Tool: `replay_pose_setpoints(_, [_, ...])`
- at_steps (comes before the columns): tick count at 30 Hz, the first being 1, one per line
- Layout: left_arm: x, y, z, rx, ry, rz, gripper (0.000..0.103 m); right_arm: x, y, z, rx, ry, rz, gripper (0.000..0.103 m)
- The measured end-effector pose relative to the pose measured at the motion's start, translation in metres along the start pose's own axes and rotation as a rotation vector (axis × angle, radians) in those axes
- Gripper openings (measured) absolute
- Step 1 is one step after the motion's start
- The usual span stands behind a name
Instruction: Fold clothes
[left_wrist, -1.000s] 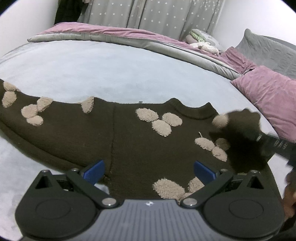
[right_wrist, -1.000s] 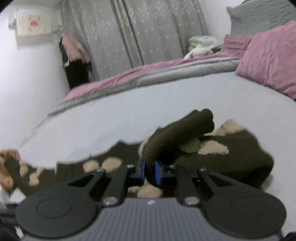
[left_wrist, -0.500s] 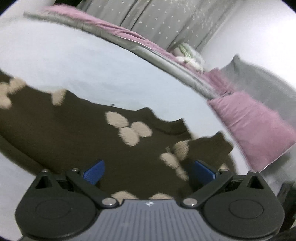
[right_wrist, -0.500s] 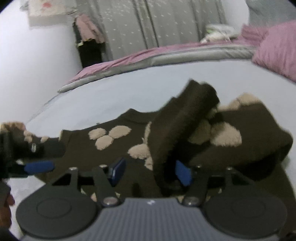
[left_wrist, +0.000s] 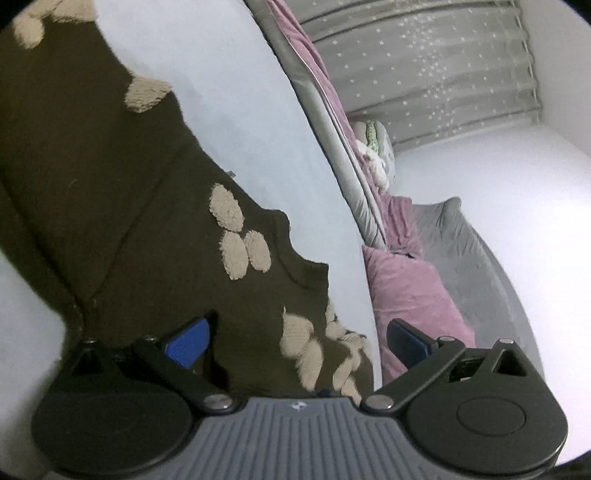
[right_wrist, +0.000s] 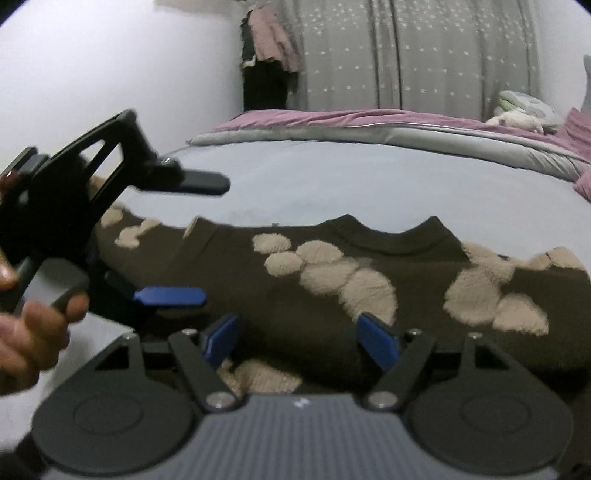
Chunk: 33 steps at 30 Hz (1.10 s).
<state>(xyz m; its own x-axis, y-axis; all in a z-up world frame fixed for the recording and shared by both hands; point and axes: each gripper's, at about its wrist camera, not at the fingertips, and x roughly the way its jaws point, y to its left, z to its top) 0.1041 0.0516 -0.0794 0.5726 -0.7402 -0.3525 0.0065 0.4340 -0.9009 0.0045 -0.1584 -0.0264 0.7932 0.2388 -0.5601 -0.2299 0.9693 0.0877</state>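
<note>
Dark brown sweater (right_wrist: 229, 280) with beige fuzzy patches is lying flat across the near part of the pale blue bed (right_wrist: 332, 177), neckline facing the far edge, right sleeve side folded in over the body. Right gripper (right_wrist: 299, 338) is hovering over the sweater's near hem, fingers spread apart, gripping nothing. Left gripper (left_wrist: 295, 338), rolled sideways and held by a hand (right_wrist: 33, 328), is hanging over the sweater's left side, fingers also apart and empty.

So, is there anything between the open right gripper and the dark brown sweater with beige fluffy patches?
Nothing visible. The right gripper is open just above the dark brown sweater with beige fluffy patches, with only fabric between its blue fingers. The left gripper hovers to its left, not in the way.
</note>
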Motion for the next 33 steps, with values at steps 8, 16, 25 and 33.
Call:
replay_pose_setpoints(8, [0.01, -0.009, -0.008, 0.067, 0.03, 0.137, 0.1, -0.008, -0.014, -0.006, 0.015, 0.011, -0.039, 0.079])
replay_pose_setpoints(16, [0.02, -0.011, -0.017, 0.086, 0.085, 0.181, 0.071, -0.015, -0.029, -0.015, 0.022, 0.024, -0.068, 0.079])
replay_pose_setpoints(25, [0.022, -0.013, -0.017, 0.062, 0.104, 0.194, 0.068, -0.012, -0.005, -0.012, -0.071, 0.01, -0.015, 0.071])
replay_pose_setpoints(33, [0.016, -0.015, -0.012, 0.076, 0.123, 0.214, 0.069, 0.016, 0.053, -0.021, -0.398, 0.029, -0.07, 0.057])
